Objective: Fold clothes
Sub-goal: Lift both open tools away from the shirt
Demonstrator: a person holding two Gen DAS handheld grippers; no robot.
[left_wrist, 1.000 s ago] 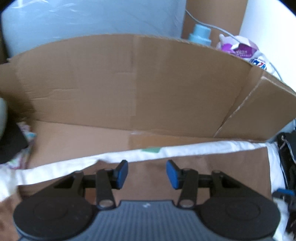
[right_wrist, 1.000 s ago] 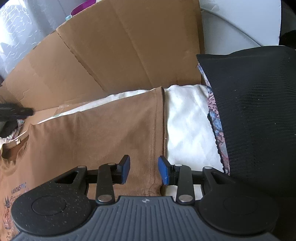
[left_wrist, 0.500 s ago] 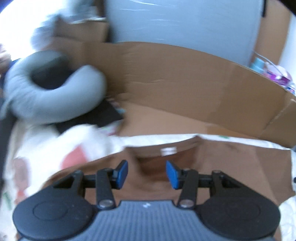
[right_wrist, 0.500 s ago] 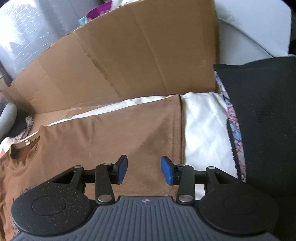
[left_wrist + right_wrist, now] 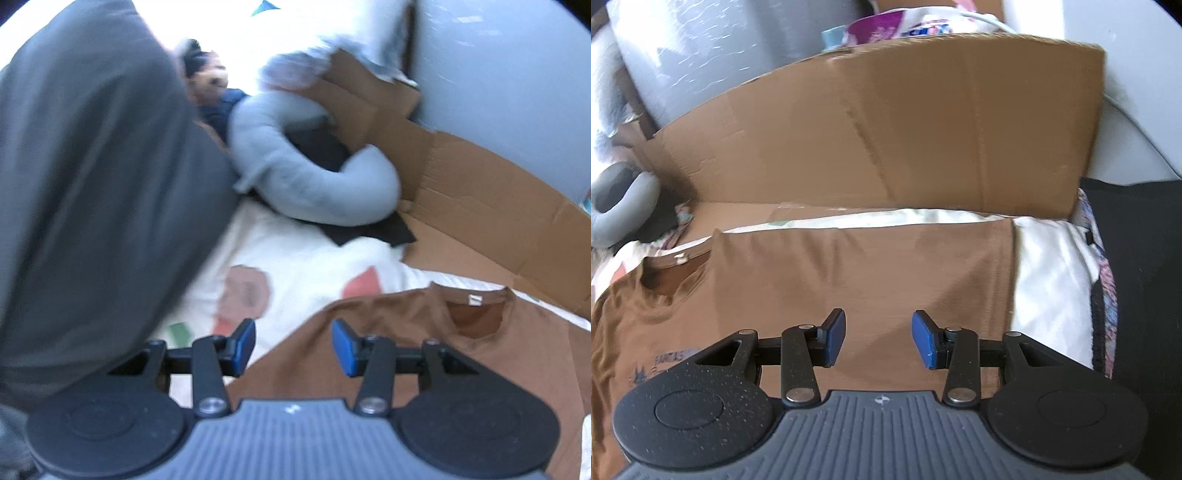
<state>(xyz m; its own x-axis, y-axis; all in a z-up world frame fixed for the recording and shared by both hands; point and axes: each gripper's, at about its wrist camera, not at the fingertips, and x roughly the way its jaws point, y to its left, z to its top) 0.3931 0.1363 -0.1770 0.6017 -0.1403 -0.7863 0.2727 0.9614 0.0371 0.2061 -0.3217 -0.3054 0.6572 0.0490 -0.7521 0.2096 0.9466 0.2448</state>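
Across a white quilted bedcover [image 5: 1049,266], one brown cotton T-shirt [image 5: 849,273] was spread flat, its collar and white neck label [image 5: 474,300] turned toward a grey U-shaped neck pillow [image 5: 314,192] and its hem lying toward a black knitted cushion [image 5: 1137,266]. One upright sheet of brown cardboard [image 5: 886,129] was seen behind it. Compared with a second earlier, the left gripper [image 5: 293,345] had been swung from the shirt's far edge to the collar end, so that its blue pads were held apart over the shoulder edge with nothing between them. The right gripper [image 5: 879,341] had been shifted only slightly above the shirt body; its jaws had just been opened a little further and nothing was clamped in them. Judged from this, no fold had yet been made, and a grasp at the shoulder seemed to be prepared. One shirt, one neck pillow and two grippers were counted. A large dark grey cloth mass [image 5: 92,192] was seen beside the left gripper.
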